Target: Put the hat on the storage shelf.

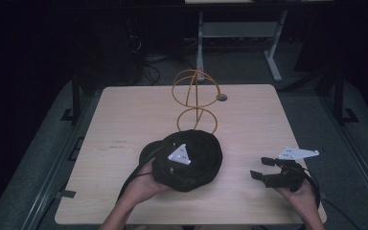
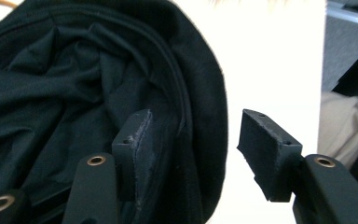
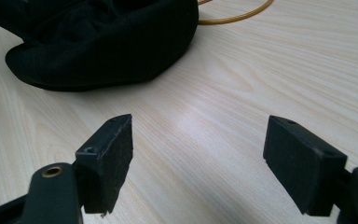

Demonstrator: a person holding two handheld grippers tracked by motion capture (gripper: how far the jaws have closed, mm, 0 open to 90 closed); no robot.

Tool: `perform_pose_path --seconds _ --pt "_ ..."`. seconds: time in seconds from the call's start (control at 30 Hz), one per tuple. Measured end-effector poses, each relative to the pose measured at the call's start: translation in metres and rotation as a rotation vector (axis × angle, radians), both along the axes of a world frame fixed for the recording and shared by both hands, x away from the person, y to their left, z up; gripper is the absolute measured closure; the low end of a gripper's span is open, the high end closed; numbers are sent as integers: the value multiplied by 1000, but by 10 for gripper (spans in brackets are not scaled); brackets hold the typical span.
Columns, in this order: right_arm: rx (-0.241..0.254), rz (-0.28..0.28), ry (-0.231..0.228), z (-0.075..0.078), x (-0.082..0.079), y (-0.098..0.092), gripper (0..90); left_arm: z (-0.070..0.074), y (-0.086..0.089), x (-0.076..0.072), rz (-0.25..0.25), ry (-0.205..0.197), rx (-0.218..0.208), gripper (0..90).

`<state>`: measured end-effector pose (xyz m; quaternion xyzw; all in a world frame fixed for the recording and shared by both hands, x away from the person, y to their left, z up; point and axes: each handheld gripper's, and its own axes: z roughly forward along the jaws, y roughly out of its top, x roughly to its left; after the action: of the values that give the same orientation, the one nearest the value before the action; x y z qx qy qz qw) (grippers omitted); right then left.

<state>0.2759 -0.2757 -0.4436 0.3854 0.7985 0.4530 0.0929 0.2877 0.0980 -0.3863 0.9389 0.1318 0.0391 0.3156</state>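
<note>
One black hat (image 1: 191, 160) is the main thing here, lying crown-down near the middle of the table (image 1: 124, 124), a bit toward your side, with its crumpled lining showing in the left gripper view. Your left gripper (image 2: 193, 154) sits right on it: jaws spread apart, one pad inside the hat against the lining, the other outside past the brim, so the rim runs between them but nothing's pinched. Your left hand (image 1: 141, 184) is tucked up against the hat's near-left edge. Just behind the hat there's a yellow wire stand (image 1: 195, 98) made of loops, its lower ring touching or nearly touching the far side of the hat. Your right gripper (image 1: 263, 168) is off to the right, well apart from the hat, jaws wide open over bare wood, holding nothing.
</note>
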Motion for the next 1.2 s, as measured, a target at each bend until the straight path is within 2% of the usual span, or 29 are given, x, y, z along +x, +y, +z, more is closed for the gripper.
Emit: perform_pose_path --seconds 0.1,0.13,0.17,0.2,0.27,0.3,0.37,0.43,0.47,0.57,0.63,0.67,0.7,0.73,0.8,0.9,0.93,0.97,1.0,1.07,1.1,1.13,1.17,1.2 --pt "0 1 2 0 0 1 236 -3 -2 1 15 0 44 481" --pt "0 1 1 0 0 1 236 -5 -3 2 18 -4 74 493" --pt "0 2 1 0 0 1 236 -5 -3 2 18 -4 74 503" --pt "-1 2 1 1 -1 1 236 -7 -4 1 22 -6 101 514" --pt "-1 4 -2 0 -1 1 236 -10 -5 1 24 -10 144 533" --pt "-1 4 -2 0 -1 1 236 -10 -5 1 24 -10 144 546" --pt "-5 5 1 1 -1 2 236 -13 -6 2 14 -12 189 588" --pt "-7 8 -2 0 -1 2 236 -13 -6 1 9 -21 196 634" --pt "-7 7 -1 0 -1 2 236 -14 -7 1 15 -9 194 651" --pt "-7 8 -1 0 -1 3 236 -15 -8 1 2 -8 201 723" --pt "-8 10 -4 0 -1 3 236 -15 -9 1 -10 -21 217 745" --pt "-8 10 -3 0 -1 3 236 -15 -11 -1 -23 -50 237 758" --pt "-8 10 -3 0 -1 3 236 -15 -11 -1 -23 -50 237 768" --pt "-8 9 -4 0 -1 3 236 -13 -13 -2 -43 -75 253 776" --pt "-8 9 -5 1 -1 3 236 -13 -13 -2 -49 -79 253 780" --pt "-8 9 -6 1 -1 3 236 -10 -10 -1 -62 -79 228 797" --pt "-7 8 -4 0 -1 3 236 -6 -7 -1 -64 -71 194 800" --pt "-7 9 -2 0 -1 3 236 -6 -7 -1 -64 -71 194 804" --pt "-8 8 -1 0 -1 3 236 -2 -4 -1 -65 -64 157 807" --pt "-9 8 0 0 -1 4 236 2 -1 0 -65 -62 120 809" --pt "-9 8 0 0 -1 4 236 2 -1 0 -65 -62 120 809" --pt "-8 6 -1 0 -1 4 236 6 3 1 -70 -55 87 810" --pt "-8 6 -1 0 -1 3 236 6 3 1 -70 -55 87 811" --pt "-6 5 0 0 -1 3 236 10 7 2 -77 -53 48 812"
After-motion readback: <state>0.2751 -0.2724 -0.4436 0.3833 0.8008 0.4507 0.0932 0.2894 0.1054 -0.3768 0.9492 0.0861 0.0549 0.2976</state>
